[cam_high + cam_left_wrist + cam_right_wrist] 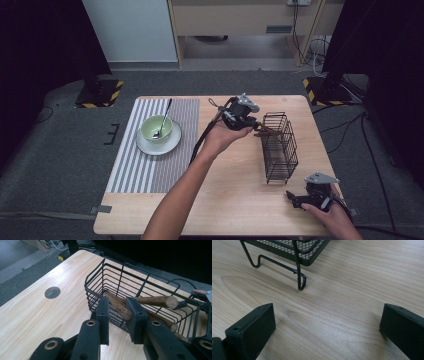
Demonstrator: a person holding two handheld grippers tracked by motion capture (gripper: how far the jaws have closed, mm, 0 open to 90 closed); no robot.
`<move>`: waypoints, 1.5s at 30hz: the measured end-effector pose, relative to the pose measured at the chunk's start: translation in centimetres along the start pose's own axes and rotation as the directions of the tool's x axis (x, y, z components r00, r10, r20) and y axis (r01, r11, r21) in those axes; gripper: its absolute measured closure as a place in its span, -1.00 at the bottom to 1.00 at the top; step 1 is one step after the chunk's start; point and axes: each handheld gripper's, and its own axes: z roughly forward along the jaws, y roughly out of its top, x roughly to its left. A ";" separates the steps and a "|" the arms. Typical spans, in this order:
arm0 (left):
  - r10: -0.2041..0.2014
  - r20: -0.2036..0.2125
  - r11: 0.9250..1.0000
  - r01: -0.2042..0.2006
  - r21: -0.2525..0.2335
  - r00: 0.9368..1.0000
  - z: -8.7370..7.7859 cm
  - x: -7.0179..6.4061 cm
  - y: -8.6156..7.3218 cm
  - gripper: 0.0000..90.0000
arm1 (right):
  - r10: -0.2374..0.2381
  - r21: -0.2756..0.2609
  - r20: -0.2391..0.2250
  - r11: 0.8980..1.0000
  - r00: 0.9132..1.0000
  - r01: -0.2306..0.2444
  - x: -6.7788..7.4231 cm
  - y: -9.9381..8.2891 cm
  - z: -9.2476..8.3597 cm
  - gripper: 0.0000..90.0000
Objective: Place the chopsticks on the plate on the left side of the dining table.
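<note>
A black wire basket (280, 147) stands on the wooden table (235, 190), right of centre. Several brown wooden sticks (152, 300) lie in it, their ends poking up over its near wall. My left gripper (256, 126) is at the basket's left end. In the left gripper view its jaws (117, 307) stand narrow around one stick's end (125, 313); bare mesh shows between that stick and the left pad (103, 312). My right gripper (292, 198) rests near the table's front right corner, wide open (327, 322) and empty, just short of the basket's wire foot (299, 277).
On the left a striped placemat (150, 165) carries a white plate (159, 146) with a green bowl (156, 129) and a spoon (164, 117) in it. A round hole (52, 292) is cut in the tabletop near the basket. Stand bases sit on the floor beyond the table.
</note>
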 end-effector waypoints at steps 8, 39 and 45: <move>0.000 0.000 1.000 0.000 0.011 1.000 0.5 -0.1 0.1 0.70 | 0.000 0.000 0.000 1.000 1.000 0.000 0.0 0.0 0.0 -0.99; -0.041 0.001 0.986 0.040 -0.159 0.999 -3.5 1.0 -1.3 0.86 | 0.002 0.003 -0.001 1.000 1.000 -0.002 0.0 0.0 0.0 -0.99; -0.057 0.018 0.980 0.059 -0.192 0.998 -4.7 1.6 -2.1 0.86 | 0.003 0.002 0.000 1.000 1.000 -0.003 0.0 0.0 0.0 -0.99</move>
